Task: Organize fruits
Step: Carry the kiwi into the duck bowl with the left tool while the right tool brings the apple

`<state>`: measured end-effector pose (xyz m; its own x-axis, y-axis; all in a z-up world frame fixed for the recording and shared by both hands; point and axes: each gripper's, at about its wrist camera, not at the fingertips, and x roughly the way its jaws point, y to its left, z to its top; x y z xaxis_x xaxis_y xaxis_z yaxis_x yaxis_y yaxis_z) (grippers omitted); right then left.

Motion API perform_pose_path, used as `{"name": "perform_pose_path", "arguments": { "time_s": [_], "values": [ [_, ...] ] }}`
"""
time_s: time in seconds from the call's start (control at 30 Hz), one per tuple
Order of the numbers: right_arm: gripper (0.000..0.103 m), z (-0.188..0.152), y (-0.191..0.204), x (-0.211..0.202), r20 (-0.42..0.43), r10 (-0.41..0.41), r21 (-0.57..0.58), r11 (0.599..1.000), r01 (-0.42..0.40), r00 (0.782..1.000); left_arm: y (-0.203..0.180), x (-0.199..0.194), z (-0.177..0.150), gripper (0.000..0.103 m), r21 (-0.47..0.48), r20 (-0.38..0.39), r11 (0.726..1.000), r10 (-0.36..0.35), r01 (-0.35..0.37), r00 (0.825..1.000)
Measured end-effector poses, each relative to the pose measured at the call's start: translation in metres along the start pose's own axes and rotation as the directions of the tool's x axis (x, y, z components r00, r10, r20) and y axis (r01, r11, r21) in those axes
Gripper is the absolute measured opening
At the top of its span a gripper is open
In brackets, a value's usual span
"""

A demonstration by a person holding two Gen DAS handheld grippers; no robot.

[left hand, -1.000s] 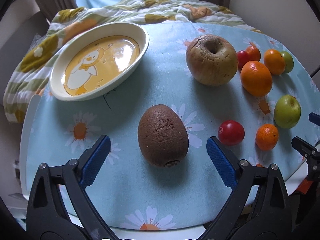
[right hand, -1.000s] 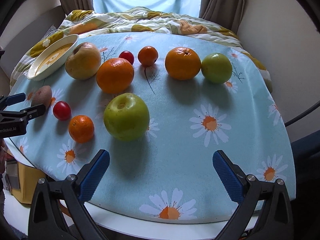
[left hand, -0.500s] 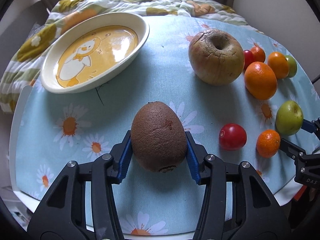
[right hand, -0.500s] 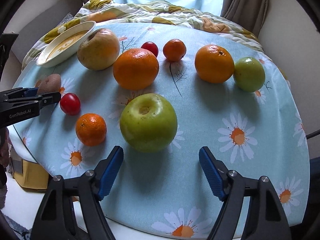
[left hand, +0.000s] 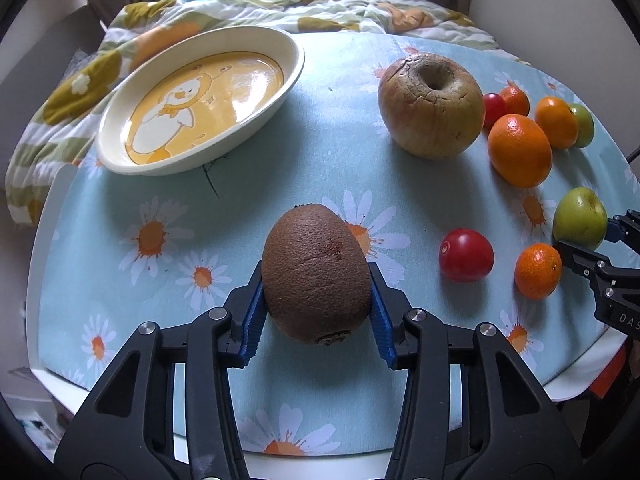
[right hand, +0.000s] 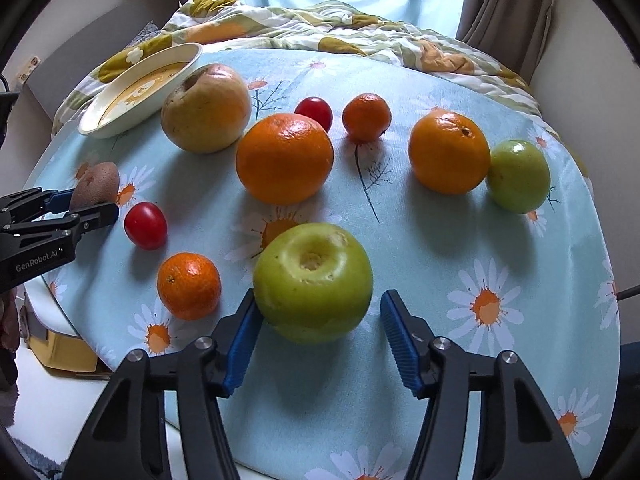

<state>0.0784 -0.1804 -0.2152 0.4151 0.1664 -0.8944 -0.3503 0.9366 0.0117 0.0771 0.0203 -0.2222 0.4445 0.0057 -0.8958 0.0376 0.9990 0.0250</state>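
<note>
Desk [left hand: 280, 168] carried scattered fruit; dish [left hand: 200, 100] far left. Right gripper [right hand: 316, 340]: jaws closing around green apple [right hand: 314, 280], right pad apart; centre before lifting. Left gripper [left hand: 316, 316]: jaws clamped on kiwi [left hand: 316, 272], near centre; lift gently.

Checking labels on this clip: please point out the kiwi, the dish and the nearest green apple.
kiwi [left hand: 316, 272]: left wrist view, middle of its brown skin.
dish [left hand: 294, 54]: left wrist view, cream rim at its right end.
green apple [right hand: 314, 284]: right wrist view, front below the stem hollow.
</note>
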Motion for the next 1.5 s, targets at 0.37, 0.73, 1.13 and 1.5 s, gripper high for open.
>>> {"name": "perform_pose_path", "arguments": {
  "time_s": [0.37,0.73,1.13,1.5],
  "values": [
    [0.047,0.01,0.004,-0.019,0.042,0.004,-0.041,0.999,-0.002,0.999,0.0,-0.03,0.002,0.051,-0.034,0.053,0.999,-0.005,0.007,0.999],
    [0.047,0.045,0.015,-0.057,0.128,0.014,-0.089,0.996,-0.003,0.992,0.01,-0.077,0.031,0.051,-0.059,0.157,0.998,-0.02,0.03,0.987],
    [0.047,0.108,0.059,-0.059,0.166,0.036,-0.065,0.998,-0.026,0.985,0.074,-0.076,0.085,0.051,-0.025,0.192,0.999,-0.035,0.04,0.981],
    [0.047,0.167,0.098,-0.021,0.157,0.022,0.023,0.999,-0.026,0.987,0.127,-0.013,0.144,0.051,0.08,0.155,0.995,-0.073,0.061,0.985]
  ]
}}
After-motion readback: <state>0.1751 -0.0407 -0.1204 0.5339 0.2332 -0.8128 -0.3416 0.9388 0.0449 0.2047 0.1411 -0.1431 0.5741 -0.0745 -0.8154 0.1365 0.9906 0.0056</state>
